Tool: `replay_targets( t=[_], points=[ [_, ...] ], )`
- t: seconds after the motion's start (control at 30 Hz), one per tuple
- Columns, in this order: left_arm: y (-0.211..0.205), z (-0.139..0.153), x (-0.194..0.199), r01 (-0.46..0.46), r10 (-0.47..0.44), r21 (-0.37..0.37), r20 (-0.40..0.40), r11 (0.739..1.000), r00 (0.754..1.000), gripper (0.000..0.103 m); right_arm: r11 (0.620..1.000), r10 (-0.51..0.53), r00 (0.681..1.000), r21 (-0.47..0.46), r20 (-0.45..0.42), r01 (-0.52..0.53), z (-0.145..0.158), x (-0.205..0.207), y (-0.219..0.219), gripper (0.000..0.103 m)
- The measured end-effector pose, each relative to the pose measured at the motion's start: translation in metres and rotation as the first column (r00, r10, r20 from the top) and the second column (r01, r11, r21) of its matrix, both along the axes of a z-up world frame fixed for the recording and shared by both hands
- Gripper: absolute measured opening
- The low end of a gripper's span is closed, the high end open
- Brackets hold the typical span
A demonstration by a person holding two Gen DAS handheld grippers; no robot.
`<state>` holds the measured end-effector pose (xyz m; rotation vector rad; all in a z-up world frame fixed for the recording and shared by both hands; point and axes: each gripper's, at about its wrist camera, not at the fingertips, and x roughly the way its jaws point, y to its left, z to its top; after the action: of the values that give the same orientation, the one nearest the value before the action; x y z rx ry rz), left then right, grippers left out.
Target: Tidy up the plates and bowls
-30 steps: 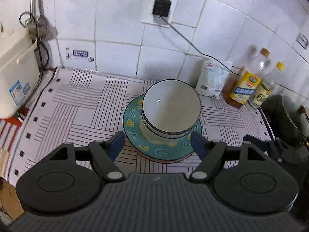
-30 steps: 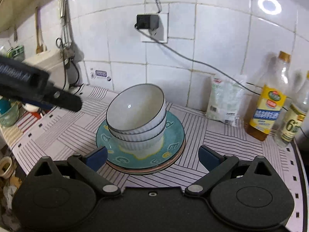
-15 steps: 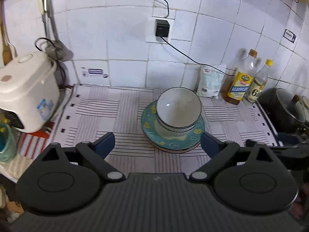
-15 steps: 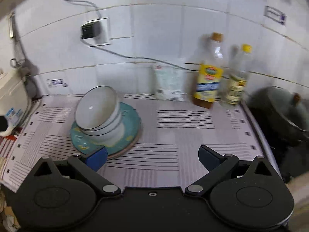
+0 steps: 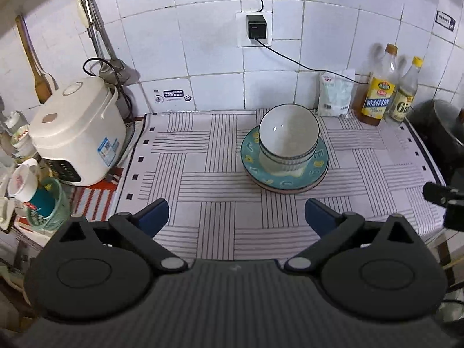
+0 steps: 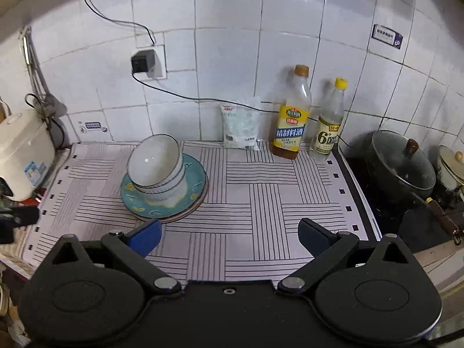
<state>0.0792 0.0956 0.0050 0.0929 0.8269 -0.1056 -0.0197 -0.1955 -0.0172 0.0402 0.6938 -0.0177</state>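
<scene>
A stack of white ribbed bowls point(image 5: 288, 139) sits on a teal patterned plate point(image 5: 316, 171), which lies on a pinkish plate, on the striped mat. The same bowls point(image 6: 155, 165) and teal plate point(image 6: 192, 188) show in the right wrist view. My left gripper point(image 5: 236, 217) is open and empty, well back from the stack near the mat's front edge. My right gripper point(image 6: 229, 236) is open and empty, in front of and to the right of the stack.
A white rice cooker point(image 5: 76, 133) stands at the left with cups point(image 5: 37, 194) below it. A white bag point(image 6: 240, 127) and two bottles point(image 6: 291, 116) stand against the tiled wall. A dark lidded pot point(image 6: 401, 165) sits on the stove at the right.
Both grippers have pulled back and up from the stack, which now looks smaller and farther. The right gripper also swung right. Bowls and plates have not moved.
</scene>
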Motion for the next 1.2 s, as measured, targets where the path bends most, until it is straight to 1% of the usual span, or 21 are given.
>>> replay_targets(
  t=[0.1,0.2,0.4,0.6,0.8,0.93,1.1,1.2],
  points=[
    [-0.002,0.004,-0.01,0.005,-0.005,0.036,0.001,0.999,1.0,0.102,1.0,0.0,1.0,0.016,0.019,0.0,0.007,-0.015,0.003,0.102],
    [-0.003,0.007,-0.018,0.013,-0.014,0.05,0.013,0.999,1.0,0.102,1.0,0.002,0.999,0.014,0.04,-0.003,0.011,-0.025,0.007,0.102],
    [-0.003,0.01,-0.027,0.017,-0.018,0.05,0.019,0.999,1.0,0.102,1.0,0.012,0.999,0.02,0.051,-0.013,0.01,-0.034,0.008,0.102],
    [-0.001,0.011,-0.035,-0.003,0.0,0.051,0.052,0.999,0.999,0.102,1.0,0.023,0.998,0.002,0.06,-0.024,0.005,-0.04,0.012,0.102],
    [0.0,0.014,-0.043,-0.005,0.003,0.026,0.061,1.0,0.998,0.102,1.0,0.017,0.997,-0.016,0.075,-0.016,0.005,-0.049,0.011,0.102],
    [-0.001,0.017,-0.05,-0.003,0.001,0.025,0.075,1.0,0.997,0.101,1.0,0.012,0.997,-0.025,0.081,-0.01,0.004,-0.054,0.009,0.102],
    [-0.002,0.021,-0.063,-0.018,0.012,0.051,0.119,0.999,0.993,0.102,1.0,0.009,0.996,-0.015,0.087,-0.008,0.005,-0.066,0.008,0.102],
    [0.0,0.021,-0.07,-0.018,0.013,0.036,0.123,0.999,0.992,0.102,1.0,0.012,0.995,-0.02,0.099,-0.01,0.006,-0.075,0.01,0.102]
  ],
)
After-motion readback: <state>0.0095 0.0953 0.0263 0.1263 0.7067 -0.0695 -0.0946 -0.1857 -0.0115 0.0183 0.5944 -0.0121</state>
